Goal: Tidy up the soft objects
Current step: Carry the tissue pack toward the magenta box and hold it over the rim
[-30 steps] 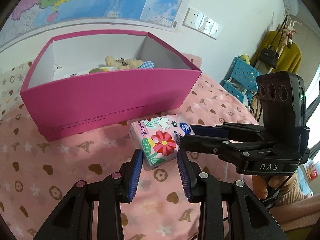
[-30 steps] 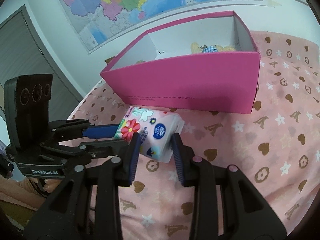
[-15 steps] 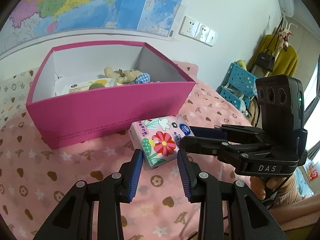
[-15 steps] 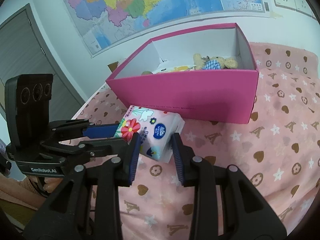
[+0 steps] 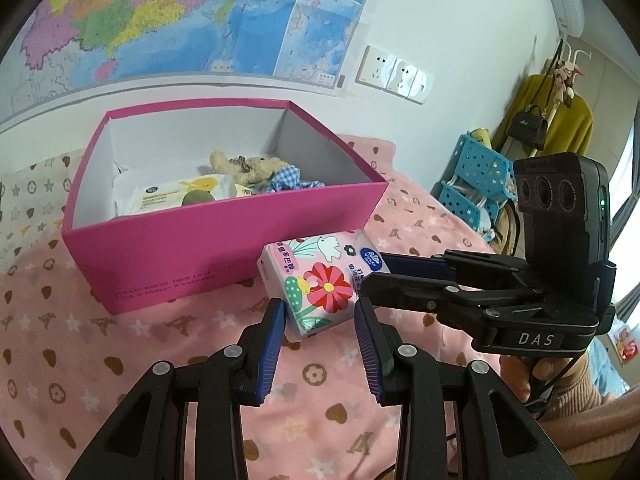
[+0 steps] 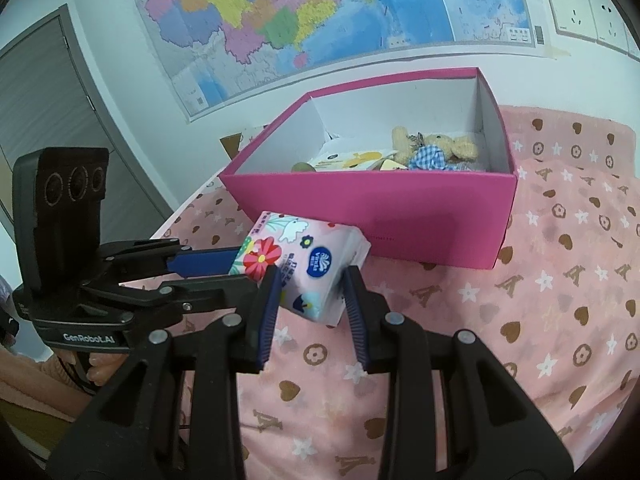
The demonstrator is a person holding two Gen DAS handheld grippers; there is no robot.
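A flowered pink tissue pack (image 5: 320,280) is held above the pink bedspread, just in front of the pink box (image 5: 224,240). My left gripper (image 5: 319,310) is shut on its near end. My right gripper (image 6: 310,280) is shut on its other end; the pack also shows in the right wrist view (image 6: 304,264). The box (image 6: 372,208) is open on top and holds a small teddy bear (image 5: 248,166) in a blue checked cloth, a white wipes pack (image 5: 172,196) and a greenish round thing.
The pink bedspread (image 6: 540,320) with hearts and stars spreads to the right and front. A wall with a map (image 5: 180,20) and sockets stands behind the box. A blue crate (image 5: 476,184) and hanging clothes stand beyond the bed's right edge.
Both grippers have risen with the tissue pack, which is now off the bedspread. More of the box's inside shows from above.
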